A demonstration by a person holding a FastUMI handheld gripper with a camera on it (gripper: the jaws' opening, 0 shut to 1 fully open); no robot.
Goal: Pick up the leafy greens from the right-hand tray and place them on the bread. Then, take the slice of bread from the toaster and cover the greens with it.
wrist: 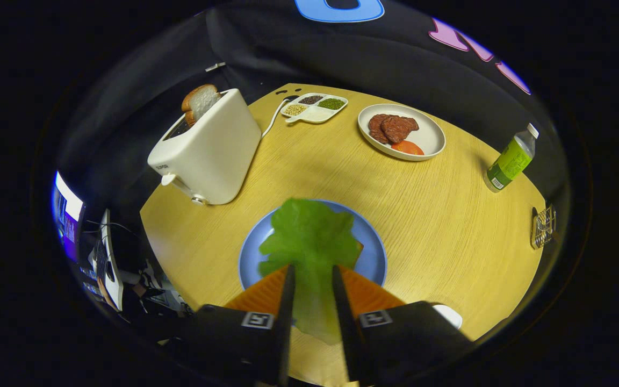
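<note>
We see the gripper (312,277) pinching the leafy greens (309,242), lower centre, above the blue plate (374,252); limp, light, tearable: grip near the stem.

Lighting was pretty even from overhead, the wooden table (299,177) came out bright while the booth behind it stayed dark. Soft shadow sat beside the toaster (204,150), and the white plate (433,141) had mild glare. Heavy fisheye bend at the rim; the gripper (312,277) fingers looked blurry up close.
</note>
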